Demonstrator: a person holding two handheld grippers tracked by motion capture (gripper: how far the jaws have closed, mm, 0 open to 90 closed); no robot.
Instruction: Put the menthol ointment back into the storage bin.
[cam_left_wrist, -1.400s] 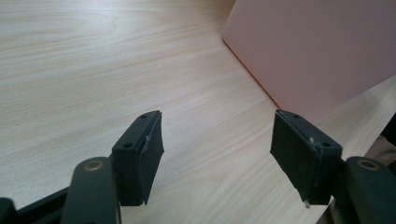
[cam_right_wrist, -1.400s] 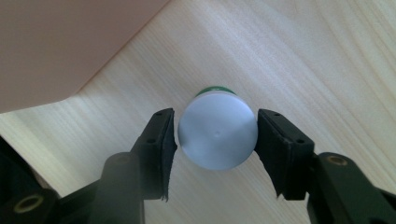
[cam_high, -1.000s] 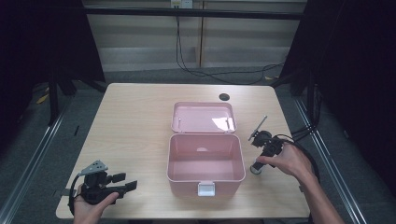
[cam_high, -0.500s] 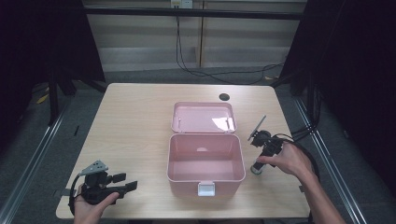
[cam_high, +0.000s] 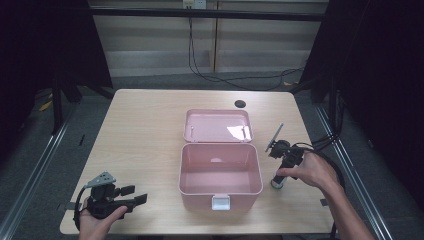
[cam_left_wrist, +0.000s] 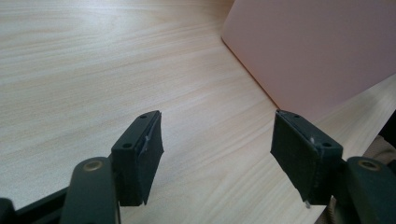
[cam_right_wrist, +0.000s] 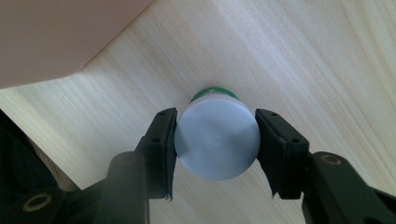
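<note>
A: What carries everything here?

B: A rectangular light wooden table (cam_high: 145, 130) with rounded corners.

A: And what lies on it?

B: At the centre, an open pink plastic box (cam_high: 220, 175) with its hinged lid (cam_high: 218, 126) lying flat toward twelve o'clock. At about four o'clock, just beside the box, stands a small white-capped bottle with a green band (cam_right_wrist: 217, 137). Near the twelve o'clock edge sits a small dark round disc (cam_high: 240, 104).
</note>
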